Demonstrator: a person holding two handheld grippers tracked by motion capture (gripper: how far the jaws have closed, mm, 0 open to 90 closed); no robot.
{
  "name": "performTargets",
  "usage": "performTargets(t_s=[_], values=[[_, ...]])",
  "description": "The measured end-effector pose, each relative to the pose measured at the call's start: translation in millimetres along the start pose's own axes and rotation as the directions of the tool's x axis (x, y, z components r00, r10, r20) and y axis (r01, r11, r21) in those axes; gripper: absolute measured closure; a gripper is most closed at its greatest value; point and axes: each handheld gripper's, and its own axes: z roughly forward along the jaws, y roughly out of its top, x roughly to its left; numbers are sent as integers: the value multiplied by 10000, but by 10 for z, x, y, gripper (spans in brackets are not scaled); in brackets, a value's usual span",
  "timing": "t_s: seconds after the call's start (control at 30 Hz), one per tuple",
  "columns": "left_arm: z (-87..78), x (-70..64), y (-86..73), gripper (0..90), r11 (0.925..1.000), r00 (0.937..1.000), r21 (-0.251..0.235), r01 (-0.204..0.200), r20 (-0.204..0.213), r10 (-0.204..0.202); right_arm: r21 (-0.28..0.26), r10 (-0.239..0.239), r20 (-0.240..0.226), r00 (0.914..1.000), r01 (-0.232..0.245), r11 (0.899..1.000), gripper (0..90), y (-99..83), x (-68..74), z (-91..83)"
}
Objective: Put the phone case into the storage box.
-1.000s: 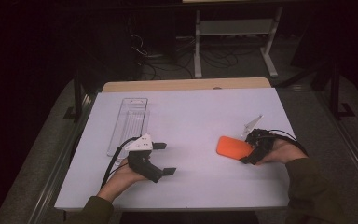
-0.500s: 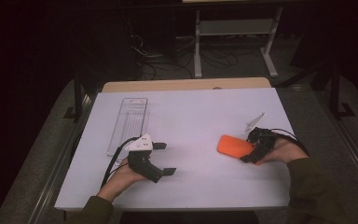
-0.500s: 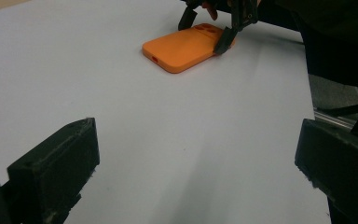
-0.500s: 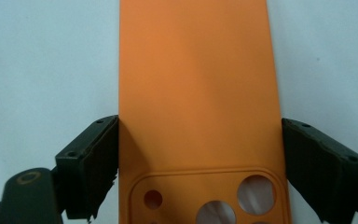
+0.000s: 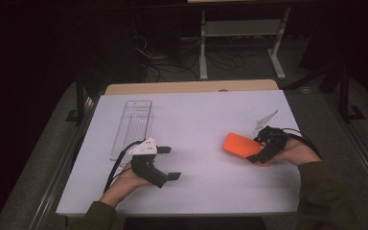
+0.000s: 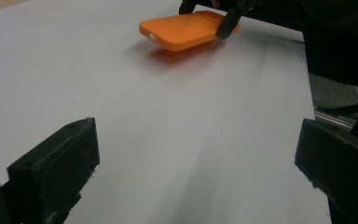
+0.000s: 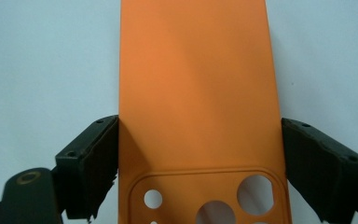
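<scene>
Right gripper (image 5: 263, 147) is clamped on an orange phone case (image 5: 242, 145), jaws pressed vs. its two long edges near the camera-cutout end. In the right gripper view the case (image 7: 198, 88) runs straight away from the camera between the jaws, back side up, w/ round lens holes at the bottom of the frame. In the left gripper view the case (image 6: 184, 30) looks tilted: the free end sits low near the desk, the gripped end a bit raised, w/ a reddish shadow under it. Can't tell if the low end touches the desk.

Left gripper (image 5: 165, 163) is released, jaws spread wide w/ nothing between them, resting low over the desk (image 5: 196, 120) on the person's left side, well apart from the case. In its own view the two black jaws stand at the far left & right edges, w/ bare white surface between.

The desk has a white top w/ a strip of light wood at the far edge. A clear plastic tray (image 5: 132, 127) lies on the left part, long side running away from the person, just beyond the left gripper. A small white pointed piece (image 5: 266, 119) lies near the far right, just past the right gripper.

The room is dark: grey floor, cables on the floor & a white metal stand (image 5: 242, 31) behind the desk.
</scene>
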Motion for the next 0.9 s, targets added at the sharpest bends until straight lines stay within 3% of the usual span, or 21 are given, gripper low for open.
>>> performTargets(t_s=[0.6,0.9], values=[[-10,13,4,0,10000,10000,37,-25,53,25,-258,-534,-44,9986,533,9982,143,206,130,-94],[-8,10,5,0,10000,10000,22,38,84,-38,-653,-927,24,9957,927,9936,144,449,146,-96]])
